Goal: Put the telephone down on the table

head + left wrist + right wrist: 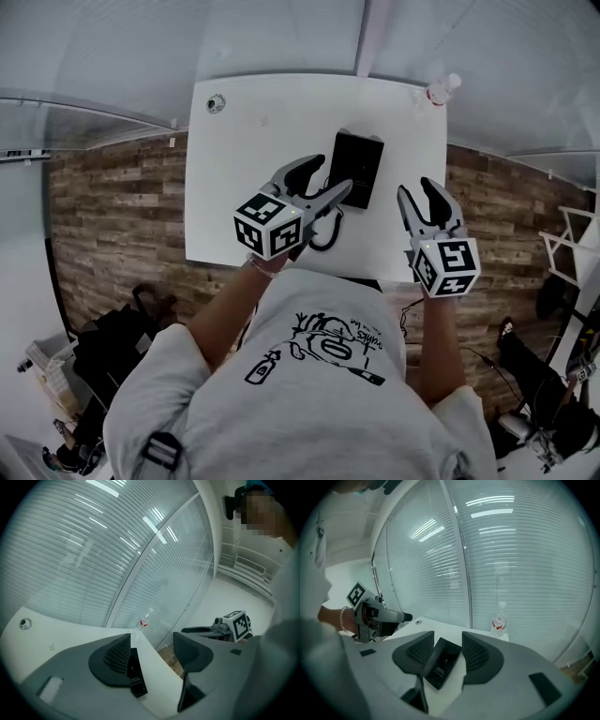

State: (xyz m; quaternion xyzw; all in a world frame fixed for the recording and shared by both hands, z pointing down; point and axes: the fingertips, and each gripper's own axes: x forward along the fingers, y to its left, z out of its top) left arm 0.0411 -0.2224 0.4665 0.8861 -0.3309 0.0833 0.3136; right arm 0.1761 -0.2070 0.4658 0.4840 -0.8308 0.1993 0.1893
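Observation:
A black telephone [354,167] lies flat on the white table [244,197], its cord looping toward the near edge [323,239]. My left gripper [323,180] hovers above the phone's left side, open and empty. Off to the right, near the table's right edge, my right gripper [416,190] also stands open with nothing in it. In the left gripper view the telephone [136,677] shows far below, past the spread jaws of that gripper [151,651]. In the right gripper view the telephone [443,663] shows in the gap of that gripper [445,651], well beyond the pads.
A clear plastic bottle [439,91] stands at the table's far right corner. A round cable port [216,103] sits at the far left corner. A glass wall with blinds [511,550] runs behind the table. Bags [122,337] lie on the wood floor at the left.

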